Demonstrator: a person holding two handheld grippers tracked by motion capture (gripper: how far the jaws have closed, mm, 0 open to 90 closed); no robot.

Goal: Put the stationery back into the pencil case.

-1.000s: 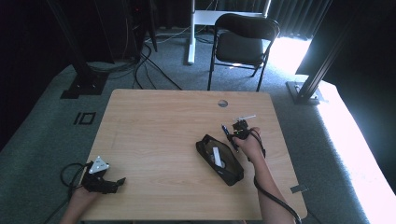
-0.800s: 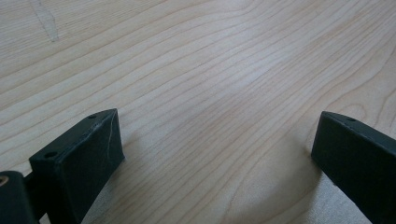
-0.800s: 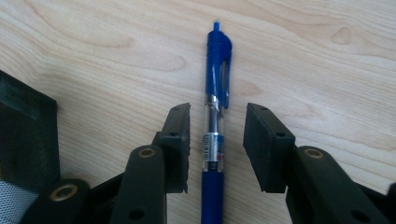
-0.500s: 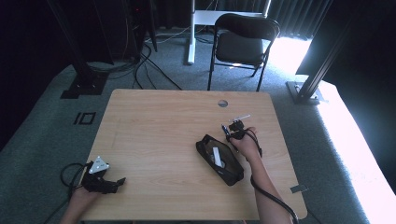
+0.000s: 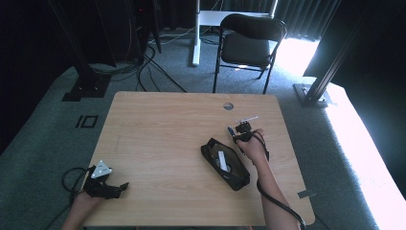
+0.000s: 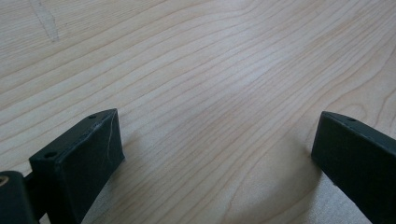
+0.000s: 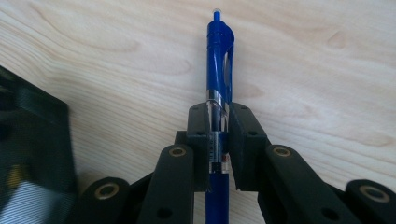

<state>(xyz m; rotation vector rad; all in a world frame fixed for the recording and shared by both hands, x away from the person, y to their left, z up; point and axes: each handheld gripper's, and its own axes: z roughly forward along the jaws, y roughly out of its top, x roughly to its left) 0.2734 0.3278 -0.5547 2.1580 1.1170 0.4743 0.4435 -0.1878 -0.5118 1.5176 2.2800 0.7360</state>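
At the wooden table's [image 5: 158, 134] near left corner, the person's left hand [image 5: 84, 201] is resting the left gripper [image 5: 117, 188] just inside the front edge, pointing it toward the right along the board. Its jaws are standing wide apart with nothing but bare wood grain between them, as the left gripper view is showing, and its grey three-cornered plate is facing up. A cable [image 5: 67, 177] is looping off the table's left edge beside it. The whole left and middle of the tabletop are lying open, giving free room out to the far edge, where a small round grommet hole [image 5: 228, 106] is sitting right of centre.

Right of the middle, a black pencil case [image 5: 225, 164] is lying open at a slant, a pale item showing inside it. Just beside its far right end, the right hand [image 5: 253, 146] is reaching in from the near edge, forearm stretched up the table, the right gripper [image 5: 238, 132] pointing away toward the far edge. Its jaws have just been closing and are now clamping a blue pen [image 7: 218, 88], the barrel running straight out between the pads, the clip end lying over the wood. A clear strip is remaining to the table's right edge.

Beyond the table, a black folding chair [image 5: 249, 43] is standing on the grey carpet.
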